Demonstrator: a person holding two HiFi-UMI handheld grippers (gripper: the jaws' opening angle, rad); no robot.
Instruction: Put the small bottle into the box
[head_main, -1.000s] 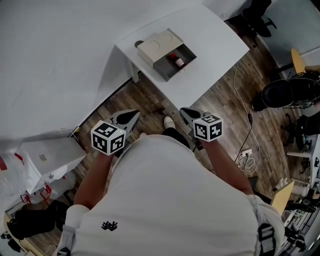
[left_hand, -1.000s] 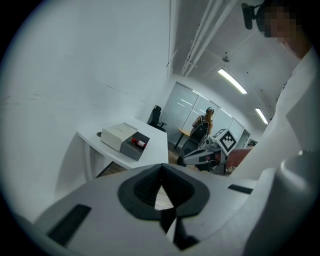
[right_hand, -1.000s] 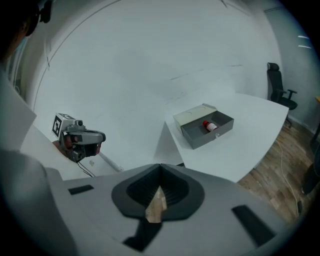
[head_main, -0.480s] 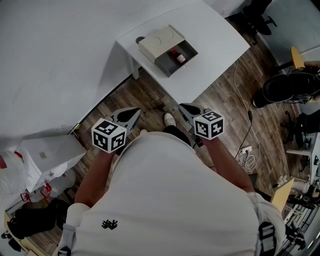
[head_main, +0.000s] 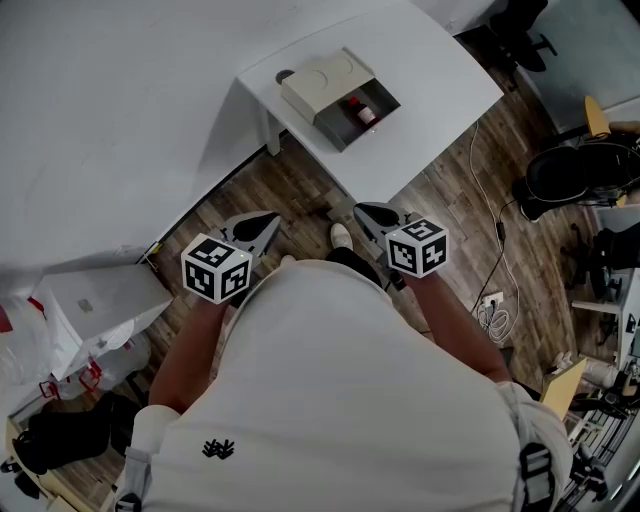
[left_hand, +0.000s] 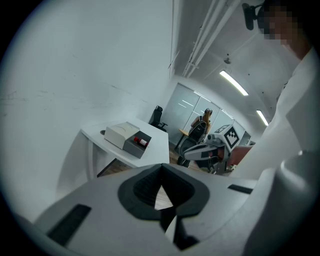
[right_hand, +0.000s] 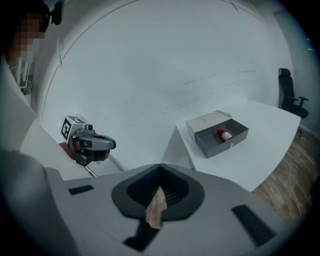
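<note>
Two grippers, the left gripper (head_main: 258, 228) and the right gripper (head_main: 372, 217), are held near the body, jaws closed and empty. Far off on the table (head_main: 440, 70), the small bottle (head_main: 358, 110) is seen inside the open box (head_main: 318, 85). The task is judged done, so both are best held clear.

One small bottle (head_main: 361, 112), one box (head_main: 322, 82), one table (head_main: 440, 70), two grippers (head_main: 268, 222) (head_main: 362, 210)

small bottle (head_main: 360, 111): label too small to read | both hands: hidden behind marker cubes (head_main: 216, 268)
</note>
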